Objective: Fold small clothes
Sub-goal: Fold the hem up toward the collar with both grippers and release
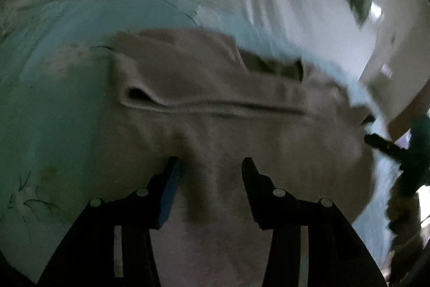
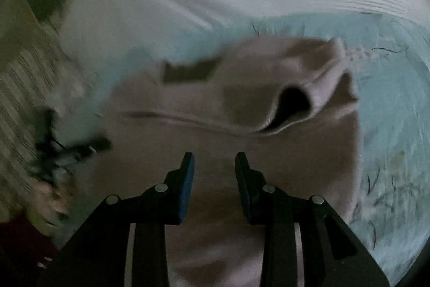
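I am holding my left gripper [image 1: 209, 164] over a pinkish-beige garment [image 1: 215, 88] that is lying on a pale blue sheet [image 1: 53, 98]. Its jaws are standing roughly half open with cloth showing in the gap between them, but the pads are not pressing on it, so I am gripping nothing there. From these jaws the garment is spreading toward twelve o'clock, with a long folded edge running from nine to three o'clock just beyond the tips and a small open loop of cloth at about ten o'clock. A ridge of fabric is rising from the gap toward twelve. In the same view my right gripper [image 1: 387, 147] is showing as a dark blurred shape at about three o'clock, at the garment's edge. I am also holding that right gripper [image 2: 215, 160] above the garment [image 2: 242, 98], its jaws parted rather less than the left's and closing on nothing; cloth is lying beneath and between the tips. From here the folded edge is crossing at twelve o'clock, and a dark open cuff or sleeve mouth is gaping at about one o'clock. The sheet [image 2: 389, 98] is showing at three o'clock, and the left gripper [image 2: 70, 149] is blurring at nine o'clock.
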